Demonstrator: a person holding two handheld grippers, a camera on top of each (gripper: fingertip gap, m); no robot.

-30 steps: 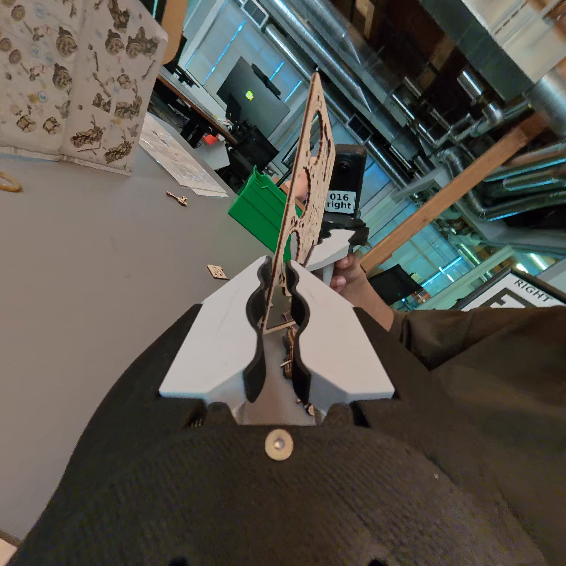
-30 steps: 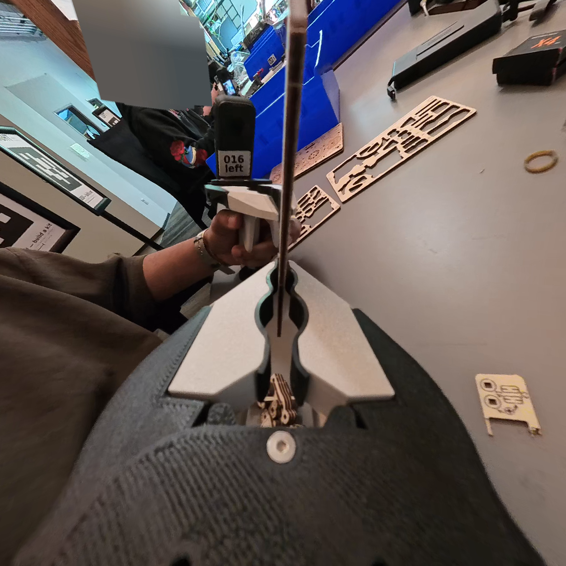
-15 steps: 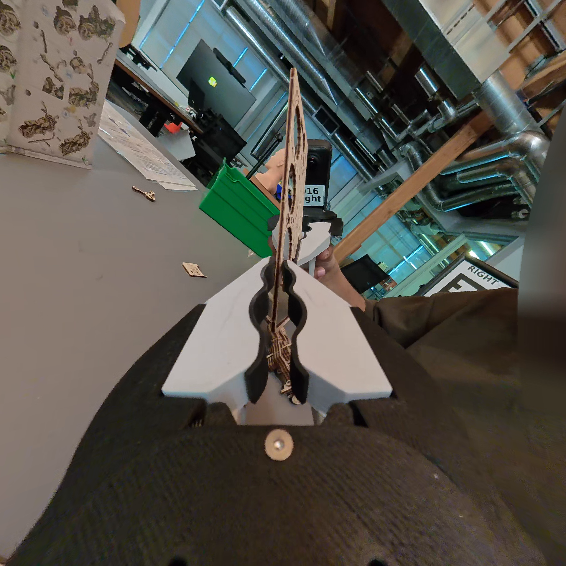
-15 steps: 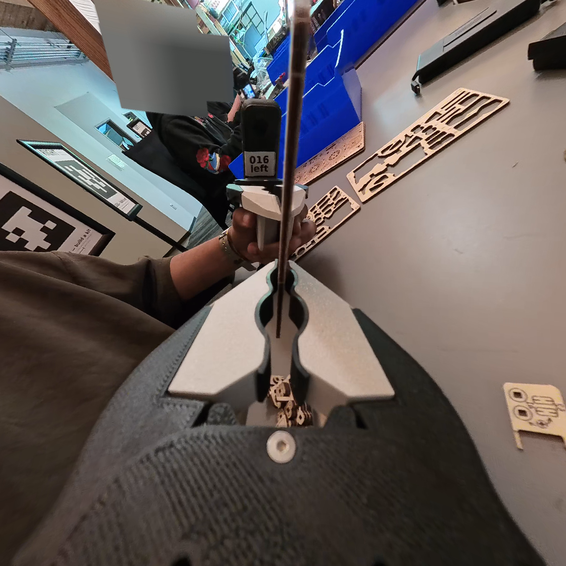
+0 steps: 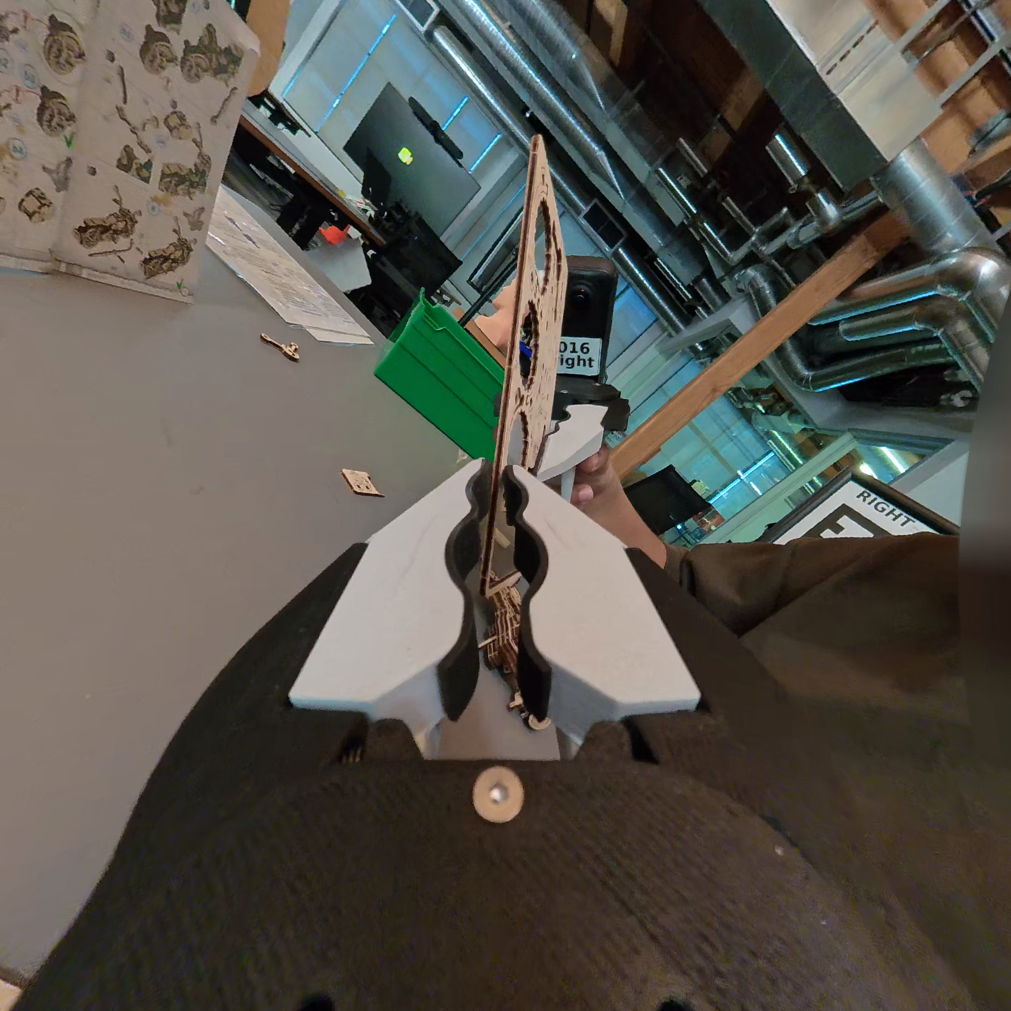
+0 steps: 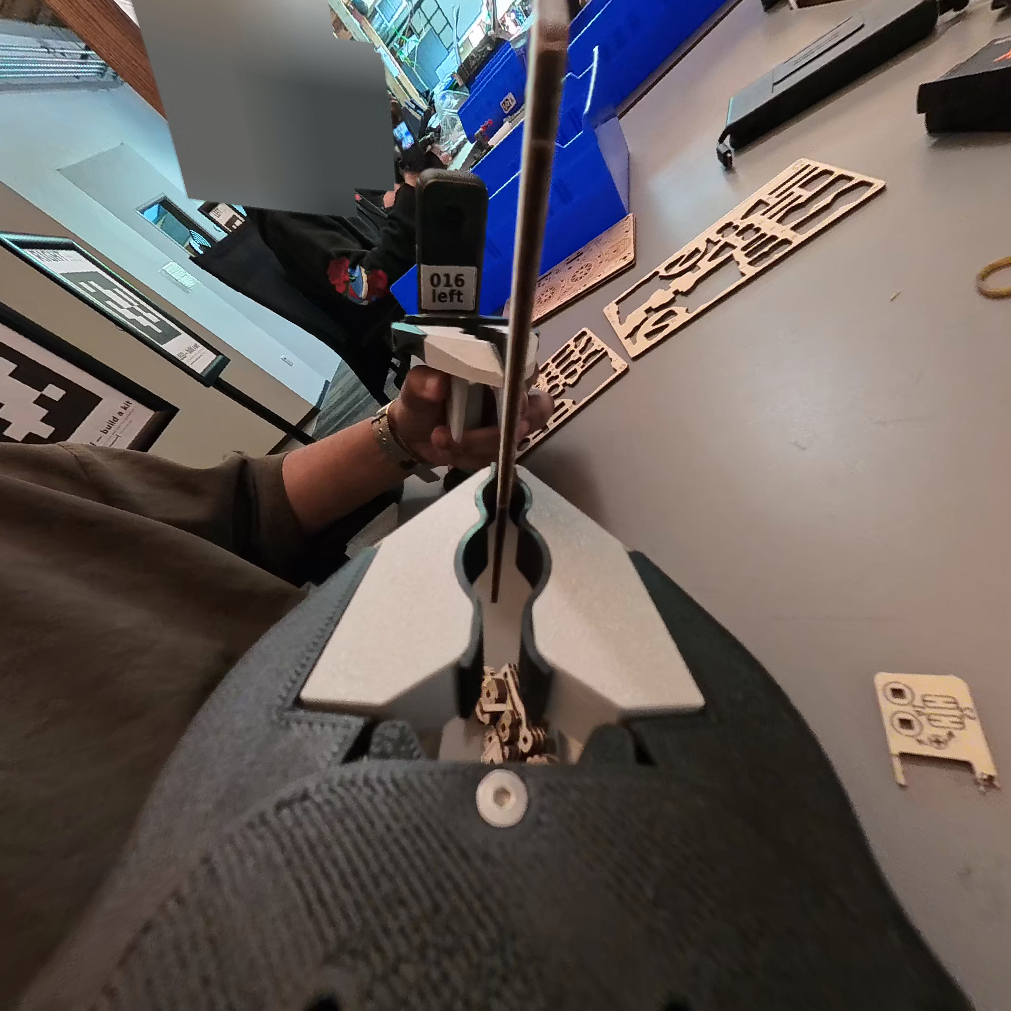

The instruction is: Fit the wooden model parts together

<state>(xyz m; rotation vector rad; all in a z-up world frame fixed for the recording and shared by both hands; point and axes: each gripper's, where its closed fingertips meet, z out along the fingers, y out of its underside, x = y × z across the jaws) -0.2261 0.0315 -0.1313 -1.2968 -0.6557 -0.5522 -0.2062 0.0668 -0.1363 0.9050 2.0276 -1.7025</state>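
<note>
Since half a second ago the wooden sheet [image 5: 533, 339] has swung from nearly edge-on to showing a sliver of its cut-out face in the left wrist view, and the whole rig has tipped a little. I have both tools clamped on that one sheet: the left tool [image 5: 497, 492] pinches its lower edge, and the right tool [image 6: 502, 495] grips the opposite edge, so the sheet stands upright between them, off the surface [image 6: 793, 492]. A small assembled wooden piece [image 5: 506, 637] sits deep between the left tool's fingers, and a similar cluster [image 6: 506, 716] shows behind the right tool's. I judge the fitting barely started: other punched sheets [image 6: 738, 262] and a loose small card [image 6: 930, 722] lie well apart on the surface, unjoined.
</note>
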